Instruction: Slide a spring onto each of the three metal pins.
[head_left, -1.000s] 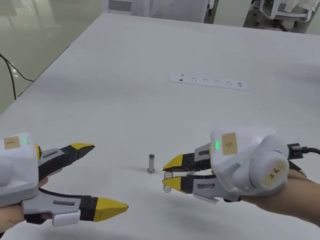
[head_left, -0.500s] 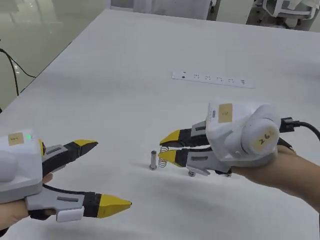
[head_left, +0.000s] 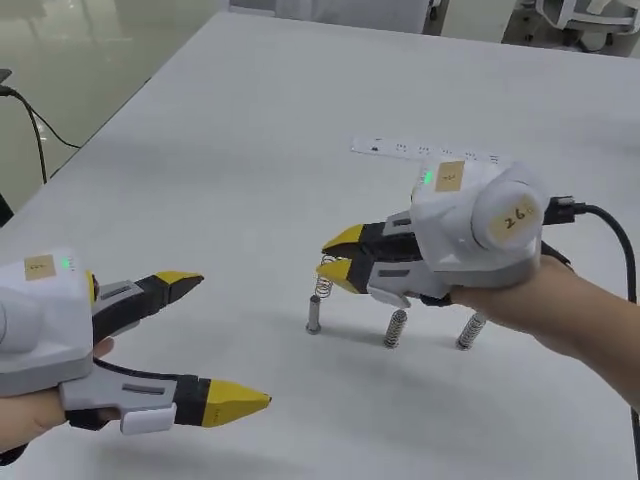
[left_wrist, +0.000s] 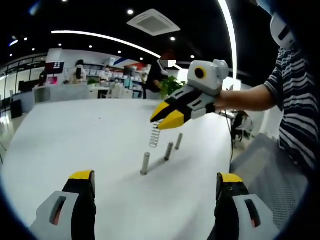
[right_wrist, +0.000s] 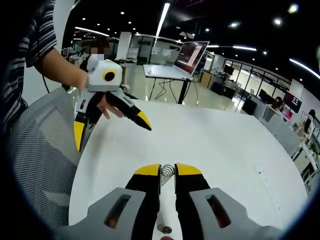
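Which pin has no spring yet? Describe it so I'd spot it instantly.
On the white table, a row of three pins stands under the right gripper. The bare pin is leftmost in the head view, directly below the spring that gripper holds; the middle pin and right-end pin wear springs.

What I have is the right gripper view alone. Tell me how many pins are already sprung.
Observer: Two are sprung: the middle pin and the right-end pin of the row.
Operator: Give me the third one.
Observer: The bare pin stands upright at the row's left end, with nothing on it.
Operator: Report my spring against it.
Observer: The spring held by the right gripper hangs with its lower end just above the bare pin's top and slightly to one side. It is not threaded on yet.
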